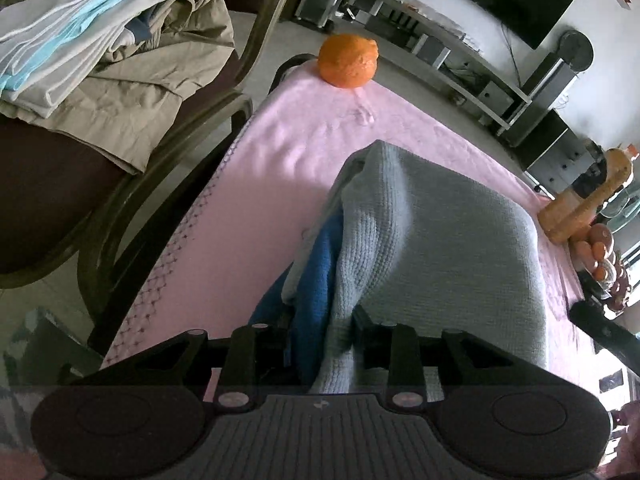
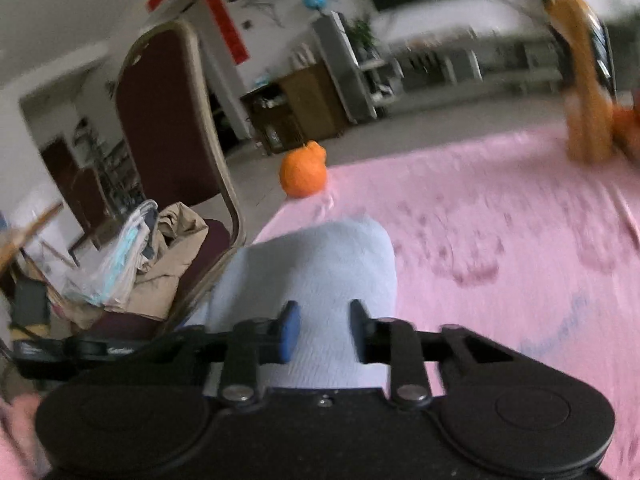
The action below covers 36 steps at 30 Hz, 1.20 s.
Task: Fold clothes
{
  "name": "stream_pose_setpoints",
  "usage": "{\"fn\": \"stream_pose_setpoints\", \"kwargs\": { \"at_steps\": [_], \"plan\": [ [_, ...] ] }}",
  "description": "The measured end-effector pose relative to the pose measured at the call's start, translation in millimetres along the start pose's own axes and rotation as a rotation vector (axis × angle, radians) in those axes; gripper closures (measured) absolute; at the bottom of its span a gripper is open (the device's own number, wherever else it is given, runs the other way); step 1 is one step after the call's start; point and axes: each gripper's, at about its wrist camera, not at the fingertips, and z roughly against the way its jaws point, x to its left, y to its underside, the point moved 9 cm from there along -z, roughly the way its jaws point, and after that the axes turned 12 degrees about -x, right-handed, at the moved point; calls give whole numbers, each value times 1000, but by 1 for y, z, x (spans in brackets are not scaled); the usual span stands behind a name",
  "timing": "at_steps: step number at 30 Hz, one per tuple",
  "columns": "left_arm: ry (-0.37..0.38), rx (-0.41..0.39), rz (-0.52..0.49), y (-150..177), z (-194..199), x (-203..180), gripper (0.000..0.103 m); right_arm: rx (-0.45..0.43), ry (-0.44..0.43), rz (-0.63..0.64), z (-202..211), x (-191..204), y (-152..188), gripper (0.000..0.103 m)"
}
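A grey knitted garment (image 1: 432,232) with a blue part (image 1: 320,276) lies folded on the pink cloth-covered table (image 1: 256,184). My left gripper (image 1: 322,332) is shut on its near bunched edge, grey and blue layers pinched between the jaws. In the right wrist view the same garment (image 2: 316,276) looks pale blue-grey; my right gripper (image 2: 322,330) is shut on it, cloth filling the gap between the jaws. This view is blurred.
An orange (image 1: 348,61) sits at the table's far corner, also in the right wrist view (image 2: 303,172). A maroon chair (image 1: 52,184) on the left holds a pile of clothes (image 1: 100,52). An orange bottle (image 1: 584,200) and fruit (image 1: 600,256) stand at the right edge.
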Motion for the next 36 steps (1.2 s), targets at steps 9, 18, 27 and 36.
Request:
{"fn": "stream_pose_setpoints", "kwargs": {
  "at_steps": [9, 18, 27, 36],
  "plan": [
    [-51, -8, -36, 2, -13, 1, 64, 157, 185, 184, -73, -23, 44, 100],
    [64, -201, -137, -32, 59, -31, 73, 109, 75, -204, -20, -46, 5, 80],
    [139, -143, -286, -73, -39, -95, 76, 167, -70, -798, -64, -81, -9, 88],
    [-86, -36, -263, -64, -141, -42, 91, 238, -79, -894, -152, -100, 37, 103]
  ]
}}
